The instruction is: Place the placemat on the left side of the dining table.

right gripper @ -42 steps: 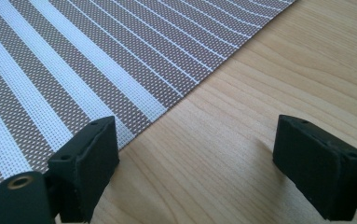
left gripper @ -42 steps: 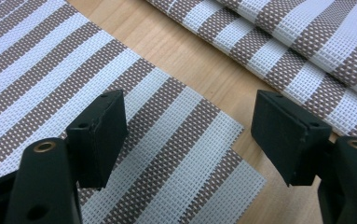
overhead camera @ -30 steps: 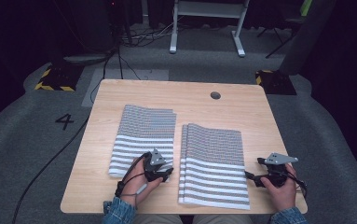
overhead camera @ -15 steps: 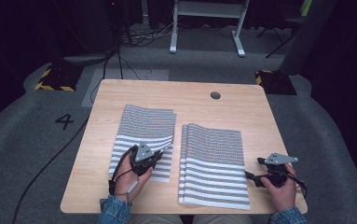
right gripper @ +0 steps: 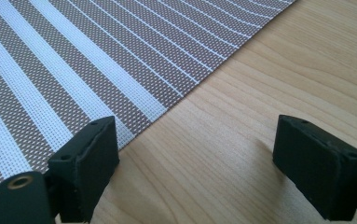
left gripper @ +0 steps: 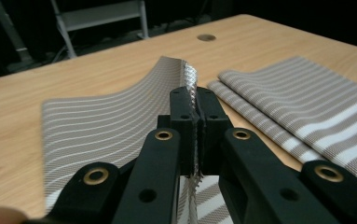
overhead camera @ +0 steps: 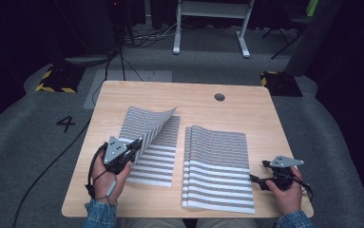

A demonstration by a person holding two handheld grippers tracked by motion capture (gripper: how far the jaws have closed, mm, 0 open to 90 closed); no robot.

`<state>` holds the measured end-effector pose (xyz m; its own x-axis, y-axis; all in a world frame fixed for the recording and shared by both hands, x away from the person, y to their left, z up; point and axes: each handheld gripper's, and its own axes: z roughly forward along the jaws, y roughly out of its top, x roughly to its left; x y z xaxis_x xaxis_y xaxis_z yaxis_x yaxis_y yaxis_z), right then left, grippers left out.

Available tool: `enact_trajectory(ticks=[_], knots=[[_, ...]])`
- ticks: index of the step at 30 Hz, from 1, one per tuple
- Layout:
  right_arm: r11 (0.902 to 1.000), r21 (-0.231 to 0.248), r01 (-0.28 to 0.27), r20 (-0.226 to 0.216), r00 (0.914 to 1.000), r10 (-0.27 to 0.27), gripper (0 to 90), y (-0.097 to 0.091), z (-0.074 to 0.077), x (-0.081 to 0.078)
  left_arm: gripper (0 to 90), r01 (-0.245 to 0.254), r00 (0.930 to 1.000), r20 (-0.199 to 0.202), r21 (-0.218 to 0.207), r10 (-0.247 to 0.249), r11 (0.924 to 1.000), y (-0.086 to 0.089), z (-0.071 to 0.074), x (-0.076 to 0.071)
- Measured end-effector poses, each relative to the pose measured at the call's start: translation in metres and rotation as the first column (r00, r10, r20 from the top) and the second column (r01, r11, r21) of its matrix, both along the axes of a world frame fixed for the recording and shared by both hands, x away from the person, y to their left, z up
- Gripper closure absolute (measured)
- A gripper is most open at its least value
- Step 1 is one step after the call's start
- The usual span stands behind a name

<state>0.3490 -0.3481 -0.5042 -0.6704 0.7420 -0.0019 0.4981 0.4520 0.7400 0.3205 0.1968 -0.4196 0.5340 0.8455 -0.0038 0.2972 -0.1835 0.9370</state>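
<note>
Since a second ago the left gripper (overhead camera: pixel 133 146) has swung from the gap between the mats toward nine o'clock, peeling the left striped placemat (overhead camera: pixel 163 156) open. On the wooden bench (overhead camera: pixel 246 114), the right striped placemat stack (overhead camera: pixel 217 168) lies flat at five o'clock. Left jaws pinch that lifted mat's edge; the right gripper (overhead camera: pixel 257 179) rests jaws-wide just beside the stack.

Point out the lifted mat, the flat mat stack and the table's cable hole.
Lifted mat (overhead camera: pixel 144 121): high view, raised curled part.
Flat mat stack (overhead camera: pixel 217 168): high view, middle of top mat.
Cable hole (overhead camera: pixel 219 97): high view, its centre.
</note>
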Motion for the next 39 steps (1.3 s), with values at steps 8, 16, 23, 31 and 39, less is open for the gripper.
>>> enact_trajectory(ticks=[8, 16, 23, 31, 39], knots=[[1.0, 0.0, 0.0, 0.001, 1.0, 0.0, 14.3, 0.0, 0.0, 0.0, 87.0, -0.124, 0.9901, 0.061, -0.05, 0.127, 0.9911, 0.032, 0.011, -0.009], [1.0, 0.0, 0.0, 0.0, 1.0, 0.0, 14.3, 0.0, 0.0, 0.0, 86.8, -0.291, 0.9544, 0.059, -0.038, 0.293, 0.956, 0.07, 0.005, -0.012], [1.0, 0.0, 0.0, 0.0, 1.0, 0.0, 14.3, 0.0, 0.0, 0.0, 86.8, -0.442, 0.896, 0.028, -0.046, 0.443, 0.896, 0.09, 0.004, -0.019], [1.0, 0.0, 0.0, 0.0, 1.0, 0.0, 14.3, 0.0, 0.0, 0.0, 58.0, -0.605, 0.7939, 0.061, -0.018, 0.605, 0.7959, 0.098, 0.008, -0.023], [1.0, 0.0, 0.0, 0.0, 1.0, 0.0, 14.3, 0.0, 0.0, 0.0, 33.3, -0.438, 0.899, 0.032, 0.042, 0.437, 0.8981, 0.058, 0.016, -0.012]])
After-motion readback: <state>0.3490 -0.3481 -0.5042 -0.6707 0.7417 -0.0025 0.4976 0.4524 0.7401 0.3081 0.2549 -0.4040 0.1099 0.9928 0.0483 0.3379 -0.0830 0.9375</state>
